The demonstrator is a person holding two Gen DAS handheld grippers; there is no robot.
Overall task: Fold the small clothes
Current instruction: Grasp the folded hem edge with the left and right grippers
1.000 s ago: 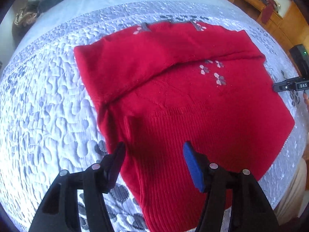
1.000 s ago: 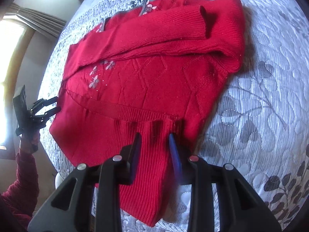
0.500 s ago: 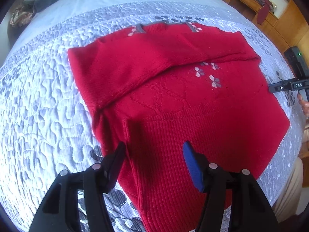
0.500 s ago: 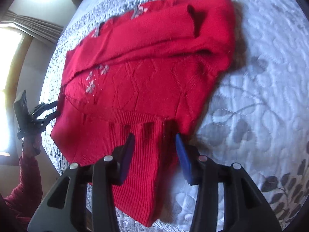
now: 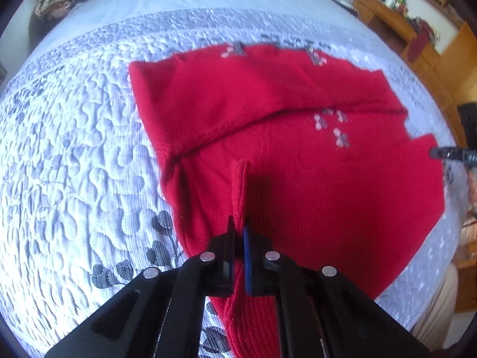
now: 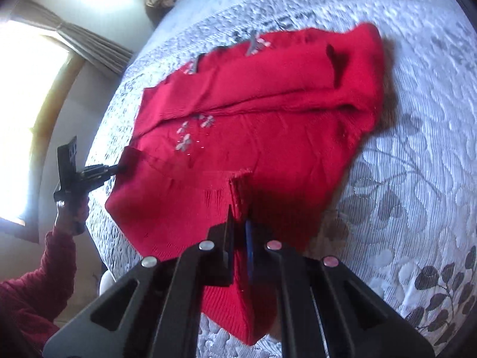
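A pinched ridge of ribbed hem is clamped between the closed jaws of the left gripper (image 5: 238, 229) and another between those of the right gripper (image 6: 238, 223), each near one lower corner of the red knit sweater (image 5: 283, 149), which is spread on the quilted bedspread (image 5: 74, 149) with its sleeves folded across the chest. Because only a thin pleat of stretchy knit is held on each side, it could be pulled out of the pads if the hem is lifted quickly or unevenly. The folded sleeves could also be dragged askew, and a crooked fold would likely be left.
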